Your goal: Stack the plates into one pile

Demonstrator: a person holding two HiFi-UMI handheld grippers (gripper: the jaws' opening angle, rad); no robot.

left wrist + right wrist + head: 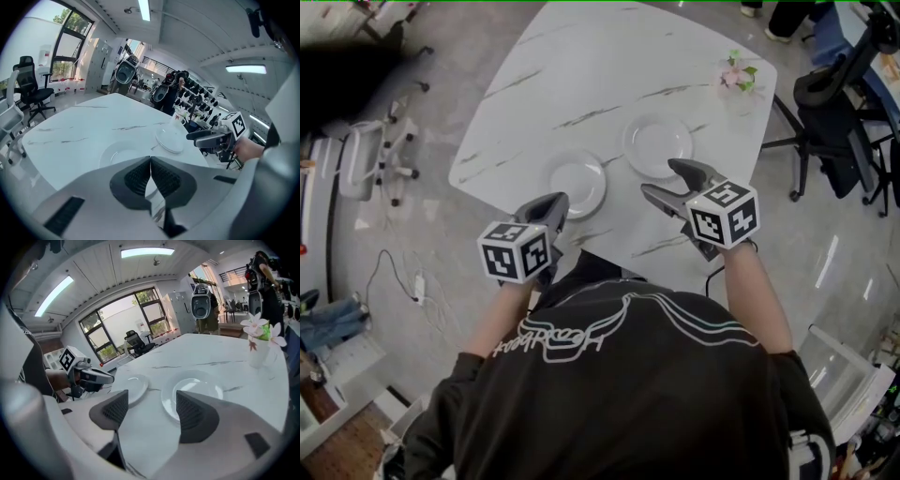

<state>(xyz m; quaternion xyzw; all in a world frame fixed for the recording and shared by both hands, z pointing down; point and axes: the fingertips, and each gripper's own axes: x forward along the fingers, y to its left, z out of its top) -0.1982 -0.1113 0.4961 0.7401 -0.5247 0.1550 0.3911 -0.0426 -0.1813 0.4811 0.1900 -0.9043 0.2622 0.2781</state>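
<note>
Two white plates lie side by side on the marble table (581, 75). The left plate (577, 183) (122, 152) (132, 387) is just ahead of my left gripper (555, 202) (151, 168), which is shut with nothing between its pads. The right plate (657, 145) (169, 139) (197, 386) lies just beyond my right gripper (672, 183) (152, 411), which is open, empty, and held above the table's near edge. Each gripper shows in the other's view: the right gripper (199, 137) and the left gripper (101, 376).
A small vase of pink flowers (736, 75) (260, 343) stands at the table's far right corner. Office chairs stand on the floor to the right (834, 103) and to the left (370, 155). A person stands beyond the table in the left gripper view.
</note>
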